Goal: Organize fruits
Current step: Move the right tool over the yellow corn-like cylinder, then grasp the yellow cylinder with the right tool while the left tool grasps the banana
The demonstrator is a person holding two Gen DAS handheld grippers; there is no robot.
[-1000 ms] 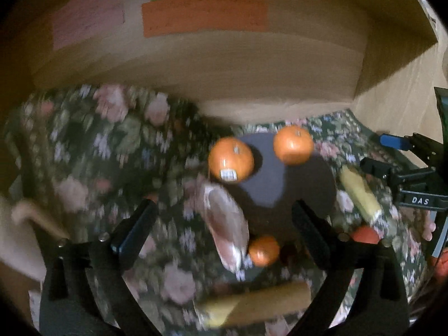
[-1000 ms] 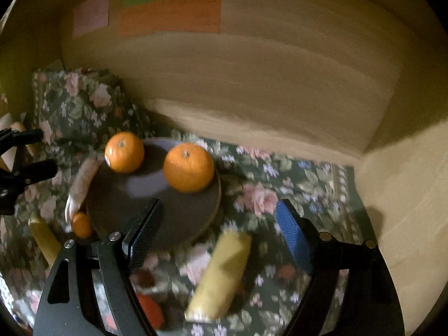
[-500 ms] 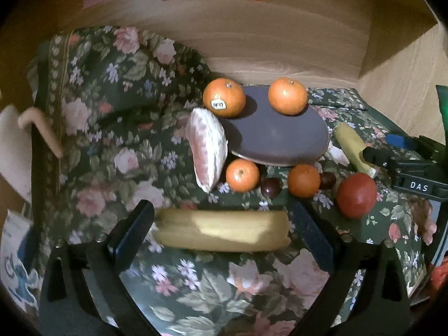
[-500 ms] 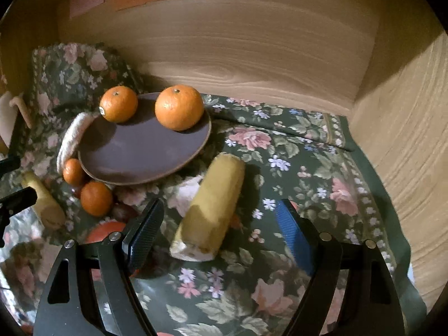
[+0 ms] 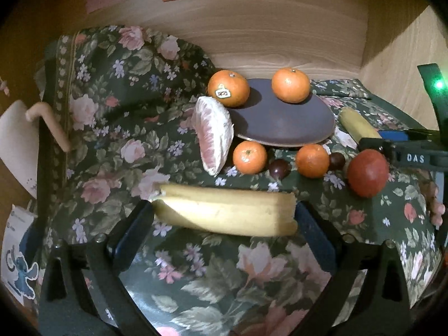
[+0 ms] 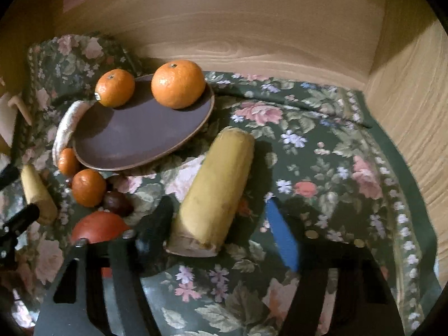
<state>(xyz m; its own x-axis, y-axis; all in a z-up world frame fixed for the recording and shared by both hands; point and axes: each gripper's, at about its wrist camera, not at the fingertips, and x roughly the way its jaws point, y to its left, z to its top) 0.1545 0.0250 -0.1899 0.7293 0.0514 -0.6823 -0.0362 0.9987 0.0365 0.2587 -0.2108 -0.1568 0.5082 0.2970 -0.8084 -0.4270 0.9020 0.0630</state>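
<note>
A dark plate [image 5: 285,123] [image 6: 134,137] holds two oranges [image 5: 228,88] [image 5: 291,84] at its far rim. A pomelo wedge [image 5: 214,137], two small mandarins [image 5: 249,157] [image 5: 312,160], dark grapes [image 5: 278,168] and a red apple [image 5: 367,172] lie in front of it on the floral cloth. My left gripper [image 5: 224,218] is open, its fingers at either end of a banana piece [image 5: 224,212]. My right gripper [image 6: 218,224] is open around the near end of a second banana piece [image 6: 217,184], which lies right of the plate.
Wooden walls [image 5: 280,36] close the back and right side [image 6: 414,112]. The floral cloth [image 6: 322,145] bunches up at the back left [image 5: 126,64]. The right gripper also shows at the right edge of the left wrist view [image 5: 414,151].
Both grippers have dropped lower and pulled back toward the cloth. The left now has a banana piece between its fingers, the right has closed in on the other piece.
</note>
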